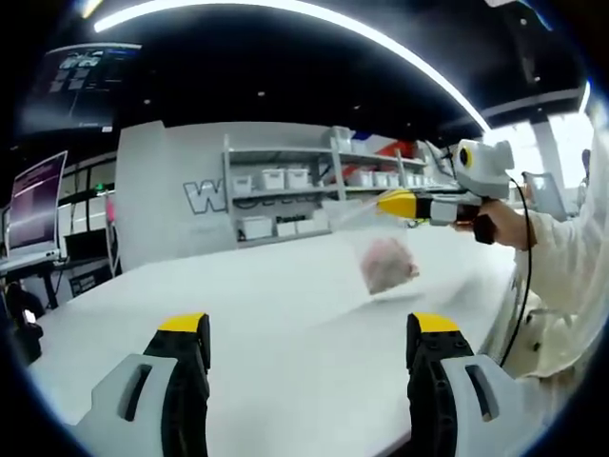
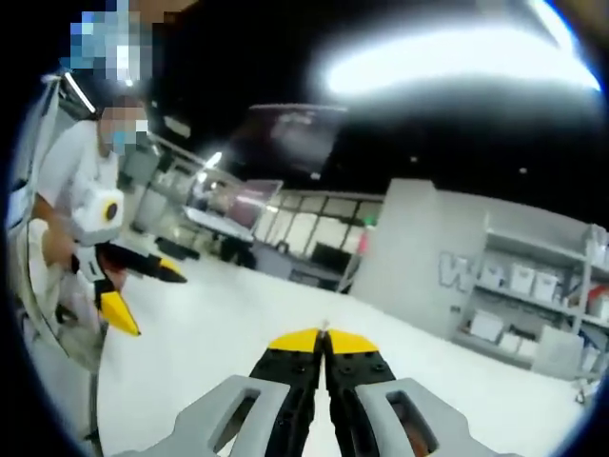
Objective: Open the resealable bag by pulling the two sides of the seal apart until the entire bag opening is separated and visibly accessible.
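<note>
The clear see-through plastic resealable bag (image 1: 376, 249) with a pink lump inside hangs in the air over the big white table (image 1: 285, 314), at about two o'clock in the left gripper view. It is blurry, so I cannot tell if its seal is shut or partly open, but it looks like the job has hardly begun. Just one side of the top edge seems to be pinched, and the other side has nothing on it, so the pulling apart is yet to come. In the left gripper view, the right gripper with yellow tips (image 1: 400, 204) reaches in from three o'clock, held by a person's hand (image 1: 500, 224) in a white sleeve, and its tips sit at the top edge of the bag. In the right gripper view, that gripper's own black jaws with yellow ends (image 2: 324, 341) are pressed close together at six o'clock. A thin pale sliver pokes up between the tips, which I guess is the bag's edge. The left gripper (image 1: 309, 328) has its two jaws wide apart at five and seven o'clock with nothing between them. It points flat across the table toward the bag but stays well apart from it. In the right gripper view, it shows at nine o'clock (image 2: 128, 295), also spread apart. I think it must come closer and take the free side next.
</note>
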A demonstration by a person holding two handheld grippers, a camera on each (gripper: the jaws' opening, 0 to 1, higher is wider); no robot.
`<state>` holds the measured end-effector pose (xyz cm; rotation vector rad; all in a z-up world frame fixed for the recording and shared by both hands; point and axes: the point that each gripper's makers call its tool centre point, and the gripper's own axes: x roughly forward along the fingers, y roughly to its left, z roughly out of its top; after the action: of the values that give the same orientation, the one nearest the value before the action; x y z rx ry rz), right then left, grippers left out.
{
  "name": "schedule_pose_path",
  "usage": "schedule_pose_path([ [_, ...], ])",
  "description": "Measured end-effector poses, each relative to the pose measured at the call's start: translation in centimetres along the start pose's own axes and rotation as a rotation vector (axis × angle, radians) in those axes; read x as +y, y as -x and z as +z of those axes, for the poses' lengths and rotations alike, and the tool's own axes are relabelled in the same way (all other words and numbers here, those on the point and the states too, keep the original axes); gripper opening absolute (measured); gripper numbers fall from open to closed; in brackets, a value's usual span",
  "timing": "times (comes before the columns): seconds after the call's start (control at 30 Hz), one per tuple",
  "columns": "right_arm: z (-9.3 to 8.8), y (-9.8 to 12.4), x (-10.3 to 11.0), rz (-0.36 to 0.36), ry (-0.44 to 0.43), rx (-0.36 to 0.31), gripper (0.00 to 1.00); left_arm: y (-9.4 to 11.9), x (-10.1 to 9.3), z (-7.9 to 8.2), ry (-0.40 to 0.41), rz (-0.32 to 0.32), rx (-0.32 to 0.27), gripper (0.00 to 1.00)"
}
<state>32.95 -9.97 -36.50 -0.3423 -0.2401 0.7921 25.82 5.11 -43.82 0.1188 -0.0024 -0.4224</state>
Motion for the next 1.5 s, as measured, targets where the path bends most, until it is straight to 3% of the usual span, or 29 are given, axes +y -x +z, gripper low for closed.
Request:
schedule_pose_path([
  [0.57, -0.3, 1.0, 1.1, 0.023, 0.034, 0.027, 0.0, 0.2, 0.0, -0.2, 0.0, 0.001, 0.0, 0.84],
  [0.63, -0.2, 1.1, 1.3, 0.028, 0.113, 0.026, 0.0, 0.2, 0.1, -0.2, -0.002, 0.003, 0.002, 0.84],
  [0.73, -0.1, 1.3, 1.8, 0.025, 0.301, 0.046, 0.0, 0.3, 0.2, -0.1, -0.002, 0.006, -0.001, 0.84],
  [0.8, 0.1, 1.4, 2.8, 0.048, 0.342, 0.04, 0.0, 0.2, 0.2, -0.1, 0.0, 0.006, 0.0, 0.84],
  [0.97, 0.4, 1.6, 4.7, 0.091, 0.366, 0.036, 0.0, 0.1, 0.1, -0.1, 0.001, 0.004, 0.0, 0.84],
  [1.33, 0.5, 1.7, 5.3, 0.112, 0.309, 0.031, 0.0, 0.3, 0.3, 0.3, 0.013, 0.011, -0.011, 0.84],
  [1.5, 0.2, 1.7, 6.4, 0.131, 0.364, 0.041, 0.0, 0.2, 0.2, 0.3, 0.009, 0.009, -0.006, 0.84],
])
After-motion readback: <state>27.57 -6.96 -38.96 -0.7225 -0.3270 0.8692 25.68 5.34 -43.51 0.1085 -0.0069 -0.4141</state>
